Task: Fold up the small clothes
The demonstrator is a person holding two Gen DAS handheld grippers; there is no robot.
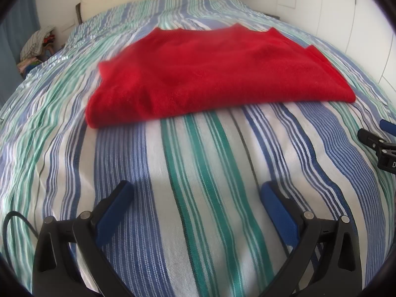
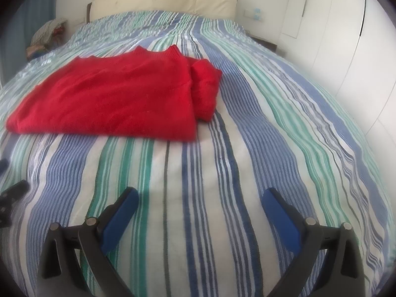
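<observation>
A red knitted garment (image 1: 210, 74) lies folded flat on the striped bedspread (image 1: 198, 173), ahead of both grippers. In the right wrist view the red garment (image 2: 111, 99) sits up and to the left, with a folded sleeve bulging at its right side. My left gripper (image 1: 196, 190) hovers over the bedspread short of the garment's near edge, open and empty. My right gripper (image 2: 200, 196) is likewise open, with nothing between its blue pads (image 2: 282, 217). The right gripper (image 1: 378, 146) also pokes in at the right edge of the left wrist view.
A cream padded headboard (image 2: 168, 2) closes the far end of the bed. White wardrobe doors (image 2: 346, 49) run along the right. A heap of mixed clothes (image 1: 37, 47) sits beside the bed at the far left, near a blue curtain (image 1: 14, 37).
</observation>
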